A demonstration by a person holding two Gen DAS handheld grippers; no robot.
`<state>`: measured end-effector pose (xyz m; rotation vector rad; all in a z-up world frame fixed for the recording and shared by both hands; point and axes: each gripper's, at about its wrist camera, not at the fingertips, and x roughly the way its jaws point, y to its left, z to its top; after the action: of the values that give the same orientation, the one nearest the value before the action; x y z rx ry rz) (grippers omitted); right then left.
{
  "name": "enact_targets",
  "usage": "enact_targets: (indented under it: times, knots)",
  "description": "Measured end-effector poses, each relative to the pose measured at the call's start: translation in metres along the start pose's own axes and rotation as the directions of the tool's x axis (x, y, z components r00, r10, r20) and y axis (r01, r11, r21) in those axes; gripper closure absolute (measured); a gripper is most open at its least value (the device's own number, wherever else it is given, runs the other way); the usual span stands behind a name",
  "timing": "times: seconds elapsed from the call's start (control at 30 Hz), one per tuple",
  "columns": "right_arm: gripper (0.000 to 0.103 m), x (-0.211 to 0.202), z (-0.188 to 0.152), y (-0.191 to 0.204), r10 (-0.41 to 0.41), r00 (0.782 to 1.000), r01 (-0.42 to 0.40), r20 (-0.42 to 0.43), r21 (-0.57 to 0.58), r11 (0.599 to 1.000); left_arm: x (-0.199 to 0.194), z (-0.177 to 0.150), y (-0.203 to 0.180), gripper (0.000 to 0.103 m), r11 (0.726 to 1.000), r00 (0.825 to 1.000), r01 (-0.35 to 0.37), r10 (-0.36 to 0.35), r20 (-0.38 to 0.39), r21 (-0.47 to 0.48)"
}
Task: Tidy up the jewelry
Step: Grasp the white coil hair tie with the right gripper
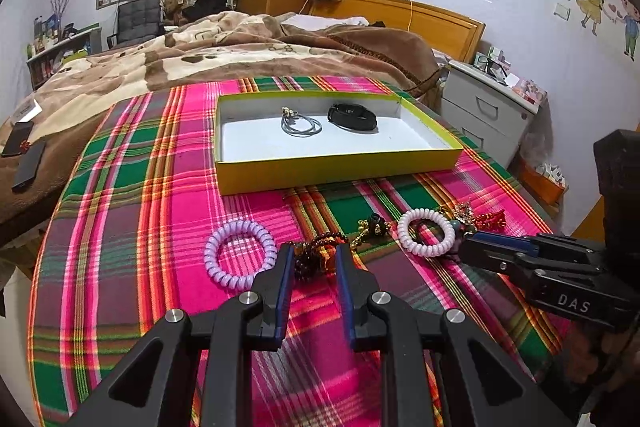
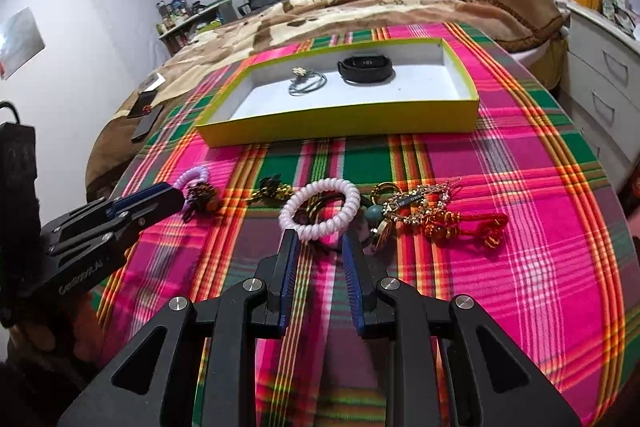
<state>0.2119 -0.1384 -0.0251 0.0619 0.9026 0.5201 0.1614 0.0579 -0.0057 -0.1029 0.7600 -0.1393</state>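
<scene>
A yellow-walled tray (image 1: pixel 336 169) (image 2: pixel 340 123) on the plaid cloth holds a grey ring bracelet (image 1: pixel 301 126) (image 2: pixel 306 83) and a black band (image 1: pixel 353 116) (image 2: pixel 365 68). My left gripper (image 1: pixel 313 259) is open, its fingers on either side of a dark beaded bracelet (image 1: pixel 316 255) (image 2: pixel 200 195). A purple coil hair tie (image 1: pixel 240 253) lies to its left. My right gripper (image 2: pixel 320 247) is open around the near edge of a pale pink coil tie (image 2: pixel 320 207) (image 1: pixel 426 231). Gold chains and red knotted charms (image 2: pixel 440 213) lie to the right of it.
The plaid cloth (image 1: pixel 160 187) covers a round table beside a bed with a brown blanket (image 1: pixel 240 47). Phones (image 1: pixel 24 155) lie on the bed at left. A white drawer unit (image 1: pixel 488 107) stands at right. A small black and gold piece (image 1: pixel 374 225) lies between the coil ties.
</scene>
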Motion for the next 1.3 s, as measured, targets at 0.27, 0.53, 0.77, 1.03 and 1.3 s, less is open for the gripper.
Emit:
enact_targets:
  times: [0.27,0.53,0.77,1.03,1.3]
  knots:
    - [0.08,0.017,0.01,-0.009,0.006,0.999,-0.002,-0.05,0.067,0.998,0.013,0.003,0.0,0.083,1.0,1.0,0.01,-0.01,-0.029,0.013]
    - [0.08,0.028,0.02,-0.004,-0.048,0.996,0.051,-0.076,0.043,0.998,0.022,0.004,0.001,0.081,1.0,0.998,-0.002,0.002,-0.064,0.01]
    - [0.088,0.03,0.019,0.001,-0.084,0.994,0.084,-0.075,0.002,0.996,0.031,0.005,0.004,0.081,1.0,0.994,-0.024,0.024,-0.104,0.001]
    - [0.094,0.024,0.015,0.0,-0.082,0.995,0.082,-0.055,-0.012,0.997,0.026,0.002,-0.007,0.085,0.998,0.995,-0.041,0.046,-0.087,0.056]
    - [0.094,0.009,0.011,-0.003,-0.053,0.998,0.053,-0.017,0.006,0.999,0.007,-0.002,-0.011,0.088,1.0,0.999,0.003,-0.002,-0.039,0.026]
